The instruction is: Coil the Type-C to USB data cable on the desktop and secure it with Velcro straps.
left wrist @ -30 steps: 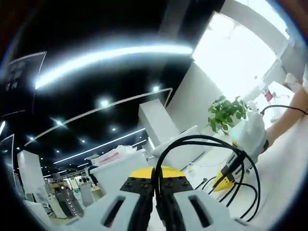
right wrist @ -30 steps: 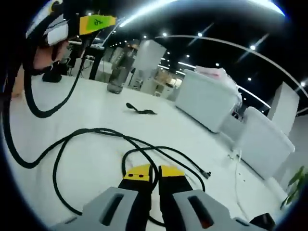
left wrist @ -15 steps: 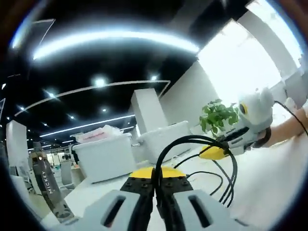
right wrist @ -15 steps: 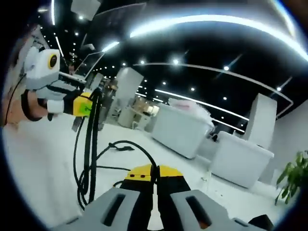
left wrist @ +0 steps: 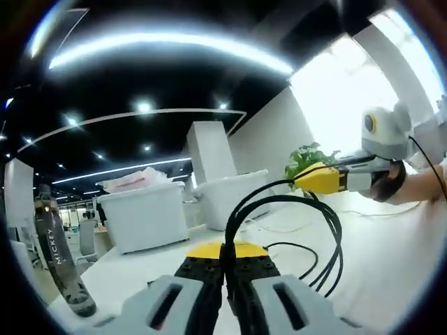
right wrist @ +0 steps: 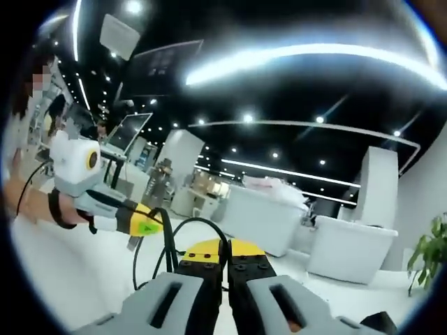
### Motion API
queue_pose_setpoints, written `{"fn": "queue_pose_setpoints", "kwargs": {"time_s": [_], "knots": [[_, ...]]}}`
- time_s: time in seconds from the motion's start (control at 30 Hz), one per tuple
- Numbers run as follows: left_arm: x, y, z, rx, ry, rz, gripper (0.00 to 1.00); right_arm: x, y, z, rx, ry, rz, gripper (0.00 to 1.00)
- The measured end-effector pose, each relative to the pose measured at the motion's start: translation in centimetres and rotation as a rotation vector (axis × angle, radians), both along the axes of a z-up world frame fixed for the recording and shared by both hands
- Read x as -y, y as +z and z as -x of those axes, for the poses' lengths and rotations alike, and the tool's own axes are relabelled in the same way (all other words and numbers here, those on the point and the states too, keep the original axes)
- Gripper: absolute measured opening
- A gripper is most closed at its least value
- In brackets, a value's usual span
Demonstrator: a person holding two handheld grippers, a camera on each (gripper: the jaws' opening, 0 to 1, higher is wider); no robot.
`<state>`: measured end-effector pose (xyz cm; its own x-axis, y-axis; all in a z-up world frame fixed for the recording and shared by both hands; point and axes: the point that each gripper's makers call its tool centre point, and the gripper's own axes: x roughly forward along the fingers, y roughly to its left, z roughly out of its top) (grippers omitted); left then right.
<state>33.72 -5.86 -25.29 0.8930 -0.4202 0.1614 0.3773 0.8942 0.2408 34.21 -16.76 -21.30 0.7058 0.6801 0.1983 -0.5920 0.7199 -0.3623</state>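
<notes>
Both grippers [left wrist: 224, 269] [right wrist: 223, 265] clamping black cable [left wrist: 328, 230], lifting loops above desk [left wrist: 391, 237] | risking loops slipping loose, uncoiling before strapping.

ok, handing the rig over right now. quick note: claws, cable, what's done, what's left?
Left claw: shut on the black cable, which loops up and out from its jaws.
Right claw: shut on the same cable, strands running off to the left claw.
Cable: held up between both claws in several loose loops above the white desk.
Done: coiling is under way; a few loops are gathered.
Left: finish and tighten the coil, then wrap it with a Velcro strap. No strap is on it that I can see.
A bottle stands on the desk by the left claw.
</notes>
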Motion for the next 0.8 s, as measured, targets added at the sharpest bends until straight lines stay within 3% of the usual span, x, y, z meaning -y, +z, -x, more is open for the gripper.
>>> {"fn": "queue_pose_setpoints", "kwargs": {"time_s": [0.37,0.6,0.7,0.8], "knots": [[-0.2,-0.6,-0.5,-0.013,0.01,0.009,0.05,-0.8,0.5,1.2,-0.019,0.068,-0.044,0.01],[-0.4,-1.0,-0.9,-0.042,-0.003,0.077,0.08,-1.5,0.6,2.1,-0.03,0.117,-0.062,0.01],[-0.4,-1.2,-0.9,-0.045,0.002,0.07,0.1,-1.9,0.8,2.7,-0.089,0.185,-0.13,0.01],[0.0,-1.4,-0.9,-0.045,-0.007,0.052,0.1,-1.8,0.6,2.4,-0.119,0.198,-0.145,0.0]]}}
